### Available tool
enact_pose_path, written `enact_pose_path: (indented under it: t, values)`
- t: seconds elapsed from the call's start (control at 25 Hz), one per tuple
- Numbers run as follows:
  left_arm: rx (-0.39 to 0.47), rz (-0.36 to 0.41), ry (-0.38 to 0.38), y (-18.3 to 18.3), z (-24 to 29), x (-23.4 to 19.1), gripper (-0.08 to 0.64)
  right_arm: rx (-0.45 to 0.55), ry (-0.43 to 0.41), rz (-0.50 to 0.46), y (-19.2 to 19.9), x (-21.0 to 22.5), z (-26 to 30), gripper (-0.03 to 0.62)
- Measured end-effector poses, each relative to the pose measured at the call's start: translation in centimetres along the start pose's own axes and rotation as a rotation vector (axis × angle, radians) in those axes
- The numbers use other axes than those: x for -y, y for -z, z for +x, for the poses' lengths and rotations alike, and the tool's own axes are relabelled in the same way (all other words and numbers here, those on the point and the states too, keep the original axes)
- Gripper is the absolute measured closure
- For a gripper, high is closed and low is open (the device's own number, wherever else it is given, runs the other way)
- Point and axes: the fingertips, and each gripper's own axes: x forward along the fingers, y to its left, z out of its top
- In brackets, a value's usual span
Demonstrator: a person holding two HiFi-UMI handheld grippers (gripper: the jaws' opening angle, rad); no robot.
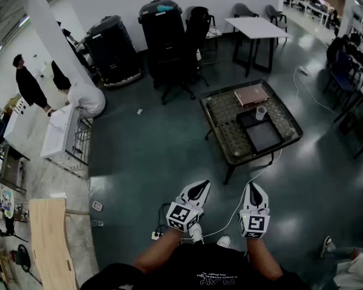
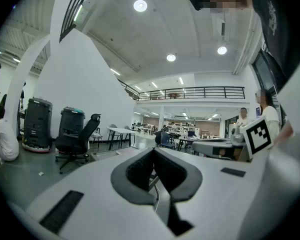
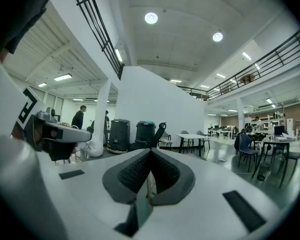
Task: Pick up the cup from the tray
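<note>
While white cup (image 1: 261,112) sits upright on tray (image 1: 264,139), left gripper (image 1: 198,190), right gripper (image 1: 255,193) closed.

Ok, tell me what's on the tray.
A white cup stands on the dark tray, near its far end; nothing else shows on it. The spot under the cup is covered, and its inside is too small to tell.
</note>
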Motion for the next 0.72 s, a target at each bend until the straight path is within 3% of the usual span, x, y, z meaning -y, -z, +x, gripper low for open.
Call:
enact_pose_path:
  t: [0.72]
  values:
    - [0.007, -0.004, 0.008, 0.3, -1.3, -1.0, 0.551, 0.022, 0.003, -0.005, -0.6, -1.6, 0.4, 0.583]
